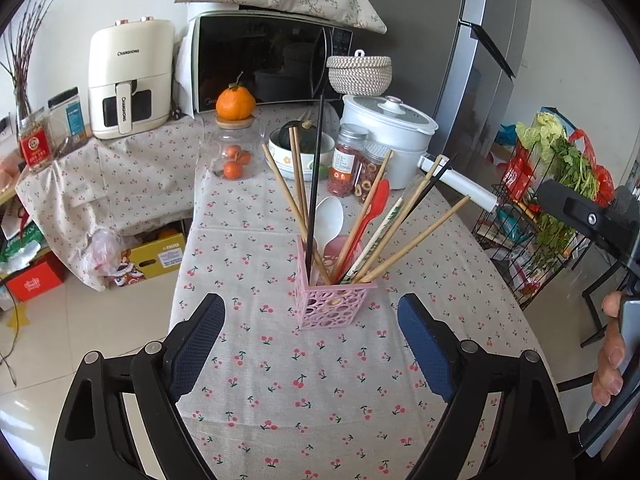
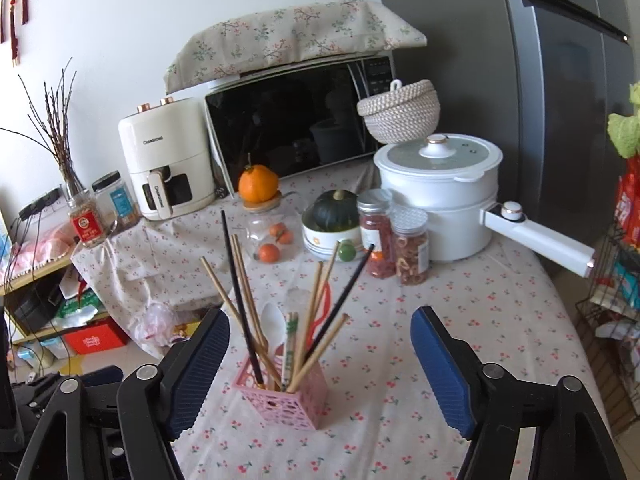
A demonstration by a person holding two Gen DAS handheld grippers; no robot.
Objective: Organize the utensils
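Note:
A pink perforated holder (image 1: pixel 333 304) (image 2: pixel 286 404) stands upright on the cherry-print tablecloth (image 1: pixel 304 400). Several wooden and black chopsticks (image 1: pixel 316 184) (image 2: pixel 236 276), a white spoon (image 1: pixel 329 216) (image 2: pixel 273 326) and a red spoon (image 1: pixel 374 210) stick out of it. My left gripper (image 1: pixel 312 320) is open, its blue pads a little nearer than the holder and apart from it. In the right wrist view, my right gripper (image 2: pixel 320 334) is open too; the chopsticks rise between its fingers and touch neither. Neither gripper holds anything.
Behind the holder stand a glass jar of tangerines (image 1: pixel 232 160), a bowl with a dark squash (image 2: pixel 334 220), two spice jars (image 2: pixel 394 240) and a white pot (image 2: pixel 440 196) with a long handle. A wire rack (image 1: pixel 532 216) of groceries stands right of the table. A hand (image 1: pixel 610 360) shows at the left view's right edge.

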